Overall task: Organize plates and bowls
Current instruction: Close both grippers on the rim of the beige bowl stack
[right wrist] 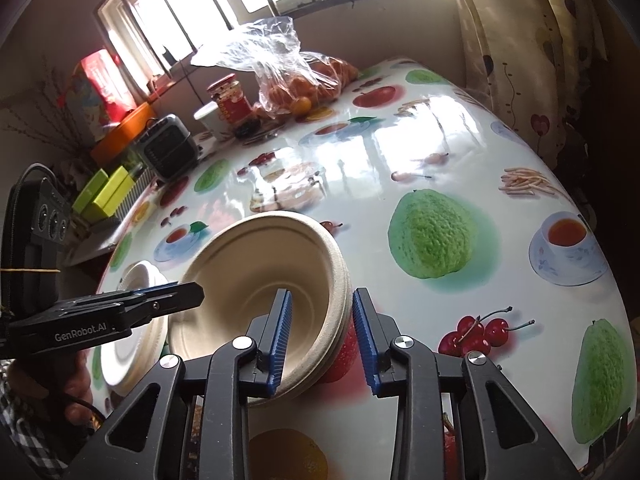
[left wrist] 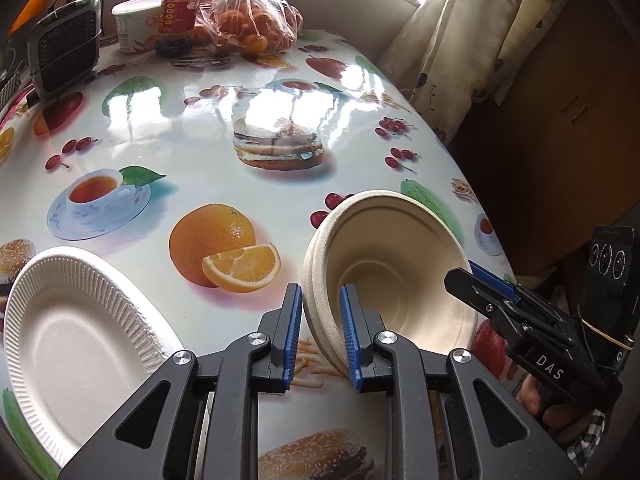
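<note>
Both sets of jaws pinch the rim of the same stack of bowls (left wrist: 384,276), one on each side. On the left gripper (left wrist: 320,332), one blue ribbed pad sits outside the rim and one sits inside, squeezed tight on the edge. On the right gripper (right wrist: 322,336), one pad is inside the top bowl and touches the wall, but the outer pad stands a little away from the rim, so those jaws are partly open around it. The bowls are round, deep and tan, made of rough pressed paper, nested one in another so their rims make thin layers. The stack is tipped up on its side, with its mouth facing the cameras, low over the near end of the counter (left wrist: 192,120). Just to the left of the bowls a white paper plate (left wrist: 76,332) lies flat, with little ridges all around its edge. The counter is covered in a shiny plastic cloth with pictures of oranges, burgers, cherries and tea cups. Far back stand a small dark fan heater (left wrist: 66,44), a white tub (left wrist: 134,24), a jar with a red label (left wrist: 180,12) and a crinkly clear bag of oranges (left wrist: 256,20). A pale flowered curtain (left wrist: 480,32) hangs at the right.
</note>
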Tool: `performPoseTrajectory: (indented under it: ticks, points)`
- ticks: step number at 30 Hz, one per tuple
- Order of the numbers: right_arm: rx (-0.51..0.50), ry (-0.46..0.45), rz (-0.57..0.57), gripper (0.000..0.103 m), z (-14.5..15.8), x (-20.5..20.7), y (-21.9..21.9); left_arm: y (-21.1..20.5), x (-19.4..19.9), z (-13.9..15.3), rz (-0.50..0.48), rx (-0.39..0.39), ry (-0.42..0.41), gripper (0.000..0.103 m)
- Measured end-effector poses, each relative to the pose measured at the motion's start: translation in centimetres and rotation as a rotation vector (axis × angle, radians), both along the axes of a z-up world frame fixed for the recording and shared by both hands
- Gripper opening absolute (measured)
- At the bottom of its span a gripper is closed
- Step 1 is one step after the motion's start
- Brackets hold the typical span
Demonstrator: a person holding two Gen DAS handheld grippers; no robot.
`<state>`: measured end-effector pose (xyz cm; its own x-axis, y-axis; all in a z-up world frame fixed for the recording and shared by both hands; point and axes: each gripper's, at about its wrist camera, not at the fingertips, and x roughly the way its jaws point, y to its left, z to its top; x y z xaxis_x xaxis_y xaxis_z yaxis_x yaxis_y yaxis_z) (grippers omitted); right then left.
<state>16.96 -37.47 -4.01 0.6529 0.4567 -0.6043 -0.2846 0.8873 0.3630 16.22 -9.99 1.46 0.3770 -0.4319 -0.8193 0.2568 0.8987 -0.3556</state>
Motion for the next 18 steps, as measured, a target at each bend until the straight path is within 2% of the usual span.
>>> performPoseTrajectory:
  ticks: [8, 11, 13, 18]
  points:
    - [-0.001, 0.001, -0.002, 0.028, -0.02, 0.05, -0.1, -0.01, 0.03, 0.0, 0.001, 0.004, -0.003, 0.019]
    - [-0.006, 0.001, -0.011, 0.024, -0.01, 0.11, -0.31, 0.05, 0.04, -0.04, 0.005, 0.003, -0.003, 0.018]
    - [-0.005, 0.001, -0.011, 0.023, -0.02, 0.14, -0.37, 0.14, 0.1, -0.11, 0.01, 0.003, -0.002, 0.015]
    - [-0.01, 0.009, -0.011, 0.023, -0.23, 0.18, -0.36, 0.24, 0.11, -0.26, 0.011, 0.002, 0.0, 0.014]
